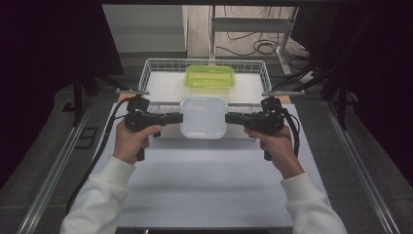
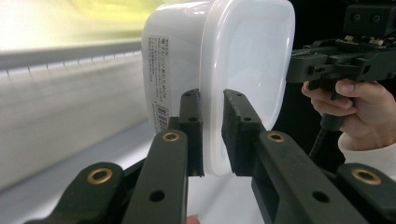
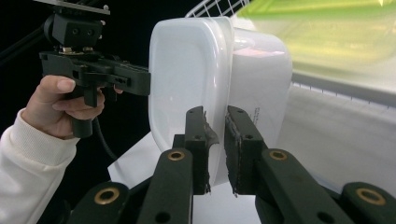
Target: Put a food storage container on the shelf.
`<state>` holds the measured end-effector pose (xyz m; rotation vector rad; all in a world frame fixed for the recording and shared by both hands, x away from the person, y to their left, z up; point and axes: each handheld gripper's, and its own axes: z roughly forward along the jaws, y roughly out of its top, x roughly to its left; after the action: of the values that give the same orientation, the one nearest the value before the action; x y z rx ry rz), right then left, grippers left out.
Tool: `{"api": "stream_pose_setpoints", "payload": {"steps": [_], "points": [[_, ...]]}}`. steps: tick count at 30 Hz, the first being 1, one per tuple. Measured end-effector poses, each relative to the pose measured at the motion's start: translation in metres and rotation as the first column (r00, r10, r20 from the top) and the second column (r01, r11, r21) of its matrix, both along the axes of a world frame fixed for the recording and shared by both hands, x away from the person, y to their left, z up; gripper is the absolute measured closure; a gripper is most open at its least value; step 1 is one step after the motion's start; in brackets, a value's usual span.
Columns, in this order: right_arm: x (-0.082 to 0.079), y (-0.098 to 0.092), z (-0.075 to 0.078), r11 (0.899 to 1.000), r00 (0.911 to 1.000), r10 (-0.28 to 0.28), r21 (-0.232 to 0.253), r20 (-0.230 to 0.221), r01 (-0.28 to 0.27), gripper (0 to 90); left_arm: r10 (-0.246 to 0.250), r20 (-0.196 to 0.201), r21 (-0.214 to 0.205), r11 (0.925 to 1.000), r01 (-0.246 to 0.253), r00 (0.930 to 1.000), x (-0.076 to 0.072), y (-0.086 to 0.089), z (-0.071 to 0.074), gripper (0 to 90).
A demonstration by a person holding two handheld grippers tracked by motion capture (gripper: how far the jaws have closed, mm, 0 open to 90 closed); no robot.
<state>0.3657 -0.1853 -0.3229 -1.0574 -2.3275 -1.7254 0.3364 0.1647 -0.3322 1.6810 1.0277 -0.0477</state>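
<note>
a white plastic container (image 1: 203, 117) with its lid on is held up between the two grippers, just in front of a wire basket (image 1: 155, 68) at the far end of the tabletop (image 1: 204, 180). the left gripper (image 1: 176, 117) pinches the container's left rim, and in the left gripper view its two black jaws are pressed onto the lid edge from both sides (a printed label (image 2: 159, 84) runs down the container's side there). the right gripper (image 1: 232, 117) pinches the opposite rim in the same way; the right gripper view shows its jaws clamped over the lid edge. each gripper is gripped by a hand in a white sleeve (image 1: 100, 200). inside the basket, well behind the white container, lies a yellow-green container (image 1: 209, 76) on a white liner.
</note>
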Motion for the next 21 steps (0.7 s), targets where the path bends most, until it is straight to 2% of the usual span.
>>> {"api": "stream_pose_setpoints", "payload": {"steps": [6, 21], "points": [[0.001, 0.0, 0.013, 1.0, 0.9999, 0.0, 0.006, 0.013, 0.0, 79.3, 0.0, 0.014, 0.001, 1.0, 0.0, 0.9999, 0.002, 0.0, 0.013, 78.9], [0.01, -0.002, 0.028, 0.999, 0.9997, 0.003, 0.031, 0.024, -0.004, 79.4, 0.007, 0.039, 0.009, 0.9999, -0.007, 0.9992, 0.011, 0.0, 0.033, 78.9]]}}
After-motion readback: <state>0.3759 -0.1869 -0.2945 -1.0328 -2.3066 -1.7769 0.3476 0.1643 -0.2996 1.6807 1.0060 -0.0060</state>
